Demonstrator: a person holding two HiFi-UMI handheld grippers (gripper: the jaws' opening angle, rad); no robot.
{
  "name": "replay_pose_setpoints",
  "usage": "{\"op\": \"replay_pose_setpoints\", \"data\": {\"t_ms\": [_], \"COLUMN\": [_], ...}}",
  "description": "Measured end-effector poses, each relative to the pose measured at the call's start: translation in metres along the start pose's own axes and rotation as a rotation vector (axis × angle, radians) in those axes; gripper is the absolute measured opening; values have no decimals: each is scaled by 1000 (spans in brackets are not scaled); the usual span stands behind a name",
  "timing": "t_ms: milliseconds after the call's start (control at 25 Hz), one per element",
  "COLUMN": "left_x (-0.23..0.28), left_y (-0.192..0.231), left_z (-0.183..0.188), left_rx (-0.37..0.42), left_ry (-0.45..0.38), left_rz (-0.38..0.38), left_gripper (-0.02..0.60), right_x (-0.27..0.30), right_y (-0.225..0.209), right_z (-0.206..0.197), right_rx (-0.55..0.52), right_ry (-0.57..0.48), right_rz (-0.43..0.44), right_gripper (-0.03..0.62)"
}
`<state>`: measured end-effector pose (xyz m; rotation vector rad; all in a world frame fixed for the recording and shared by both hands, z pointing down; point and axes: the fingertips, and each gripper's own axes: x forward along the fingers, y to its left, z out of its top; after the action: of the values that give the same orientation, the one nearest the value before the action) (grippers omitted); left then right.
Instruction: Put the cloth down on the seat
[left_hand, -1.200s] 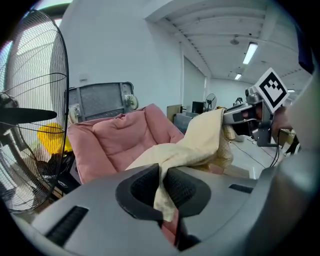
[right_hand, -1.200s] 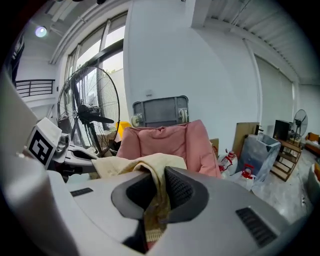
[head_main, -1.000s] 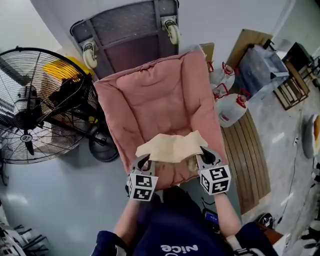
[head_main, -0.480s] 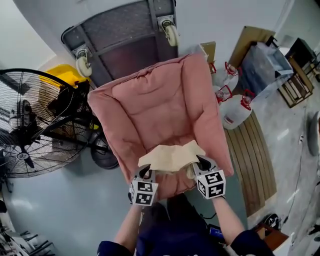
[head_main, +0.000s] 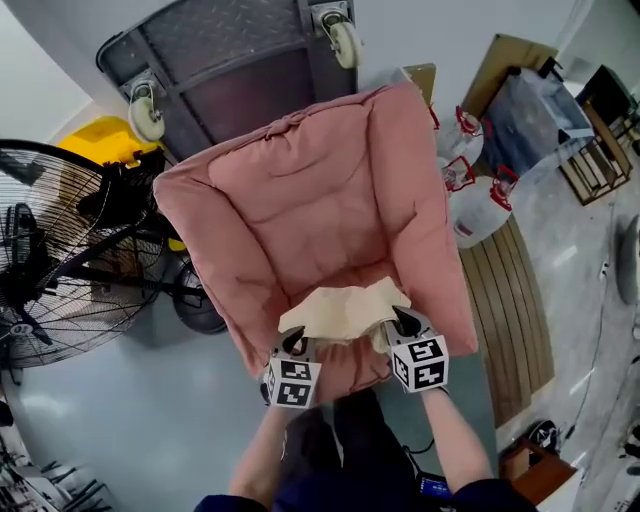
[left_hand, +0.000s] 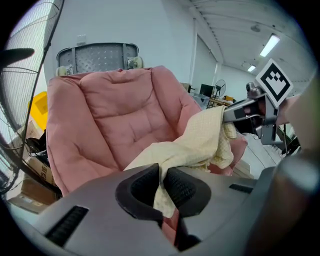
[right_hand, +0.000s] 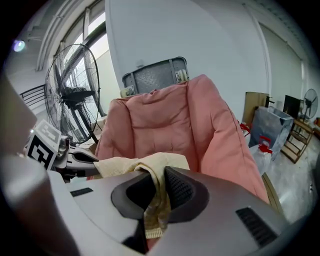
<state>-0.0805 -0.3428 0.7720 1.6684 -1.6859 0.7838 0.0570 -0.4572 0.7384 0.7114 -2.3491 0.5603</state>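
yellow cloth (head_main: 340, 312), ends in left tongs (head_main: 294, 340) and right tongs (head_main: 401, 321)

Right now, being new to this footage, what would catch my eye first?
A big pink cushioned chair fills the middle. Over its seat, a pale yellow cloth is stretched between the left gripper and the right gripper, both shut on it. A large black fan stands at the head view's left.
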Motion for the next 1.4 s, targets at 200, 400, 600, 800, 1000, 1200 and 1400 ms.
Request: {"op": "replay_pose_setpoints", "data": {"t_ms": [200, 400, 600, 800, 1000, 1200, 1400], "left_x": [30, 68, 101, 131, 157, 165, 156], "left_y": [6, 20, 13, 5, -8, -9, -2], "left_z": [-19, -37, -48, -67, -87, -94, -89], "left_rx": [-6, 3, 26, 38, 81, 75, 0], "left_ry": [27, 62, 75, 139, 228, 273, 273], "left_rz": [8, 0, -22, -51, -89, -88, -51], "left_gripper": [41, 41, 41, 41, 41, 41, 134], "right_x": [29, 72, 102, 127, 144, 153, 144], "right_y": [-9, -17, -35, -35, -38, -39, -39], "right_z": [-27, -48, -75, -94, -117, -128, -124], "right_rx": [5, 22, 101, 96, 63, 90, 103], "right_ry": [36, 71, 123, 180, 254, 305, 320], "right_rz": [-10, -31, -93, -73, -59, -61, -55], "right_gripper": [66, 67, 67, 67, 67, 74, 216]}}
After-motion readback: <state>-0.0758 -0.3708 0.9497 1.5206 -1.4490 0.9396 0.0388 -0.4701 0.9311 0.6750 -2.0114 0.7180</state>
